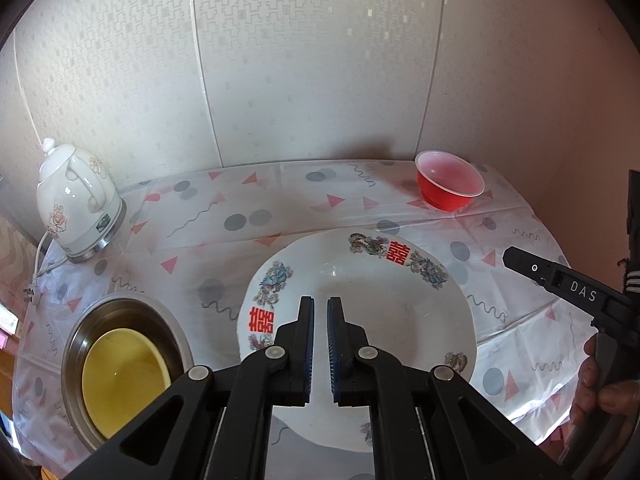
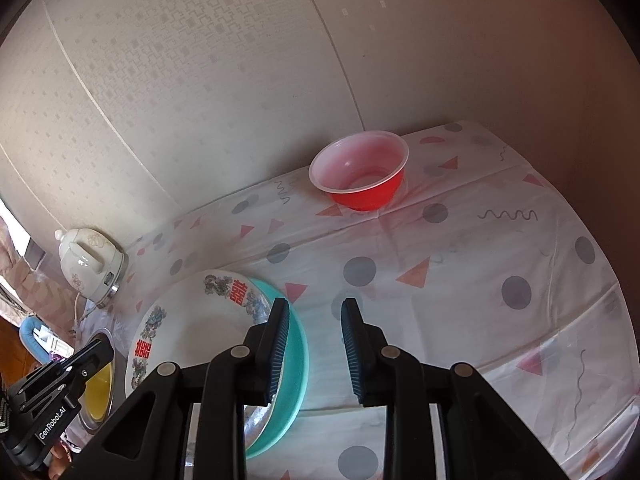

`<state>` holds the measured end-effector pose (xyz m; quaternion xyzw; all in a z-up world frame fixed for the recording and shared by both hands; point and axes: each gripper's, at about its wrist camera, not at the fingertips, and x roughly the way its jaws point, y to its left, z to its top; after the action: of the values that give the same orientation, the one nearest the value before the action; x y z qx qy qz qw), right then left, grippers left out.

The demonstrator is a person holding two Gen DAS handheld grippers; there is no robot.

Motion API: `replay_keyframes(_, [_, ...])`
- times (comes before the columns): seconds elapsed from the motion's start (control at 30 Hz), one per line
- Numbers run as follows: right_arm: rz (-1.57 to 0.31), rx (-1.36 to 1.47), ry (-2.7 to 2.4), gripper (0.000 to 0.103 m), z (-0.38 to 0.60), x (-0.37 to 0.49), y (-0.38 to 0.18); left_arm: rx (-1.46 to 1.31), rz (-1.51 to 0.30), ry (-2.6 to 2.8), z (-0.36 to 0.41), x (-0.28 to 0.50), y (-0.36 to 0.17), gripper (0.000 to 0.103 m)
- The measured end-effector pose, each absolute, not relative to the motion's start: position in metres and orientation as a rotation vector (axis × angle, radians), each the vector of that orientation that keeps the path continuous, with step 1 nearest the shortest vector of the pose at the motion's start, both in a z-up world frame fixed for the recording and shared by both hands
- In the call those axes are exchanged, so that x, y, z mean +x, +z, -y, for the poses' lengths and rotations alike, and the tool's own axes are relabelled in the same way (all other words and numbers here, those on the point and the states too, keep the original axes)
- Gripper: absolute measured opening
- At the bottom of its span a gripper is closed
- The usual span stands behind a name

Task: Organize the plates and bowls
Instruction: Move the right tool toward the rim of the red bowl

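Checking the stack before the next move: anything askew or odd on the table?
Nothing spilled or broken. One oddity: the white plate sits off-centre on the teal plate, whose rim shows only on one side. The red bowl stands alone at the far edge, upright; the yellow bowl is nested in the steel bowl.

A large white plate (image 1: 400, 320) with red double-happiness characters and coloured dragon-and-phoenix motifs round its rim lies near the front of the table. In the right wrist view it sits on a teal dish (image 2: 298, 368), whose rim shows along the plate's right edge. To its left, a yellow bowl (image 1: 124, 380) is nested inside a steel bowl (image 1: 120, 308). Far right, by the wall, a red plastic bowl (image 1: 449, 184) stands upright, apparently empty, well apart from the rest.
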<state>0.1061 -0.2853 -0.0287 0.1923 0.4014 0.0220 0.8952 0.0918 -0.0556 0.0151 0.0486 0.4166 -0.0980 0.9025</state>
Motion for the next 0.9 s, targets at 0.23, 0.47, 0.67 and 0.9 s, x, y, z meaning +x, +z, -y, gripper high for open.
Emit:
replay_keyframes(0.23, [-0.840,0.401,0.024,0.029,0.296,0.107,-0.031,0.117,-0.867,-0.221,0.069,0.097,0.012,0.007])
replay_keyframes(0.47, [-0.859,0.364,-0.008,0.030,0.299,0.108,-0.036,0.125,-0.874,-0.229,0.080,0.108,0.006,0.007])
replay_keyframes(0.67, [-0.880,0.373,-0.025,0.030,0.307,0.113,-0.042,0.085,-0.925,-0.243,0.082,0.126,0.000,0.007])
replay_keyframes(0.9, [-0.892,0.432,-0.049,0.030,0.325,0.127,-0.047,0.052,-0.956,-0.276,0.090,0.151,0.000,0.007])
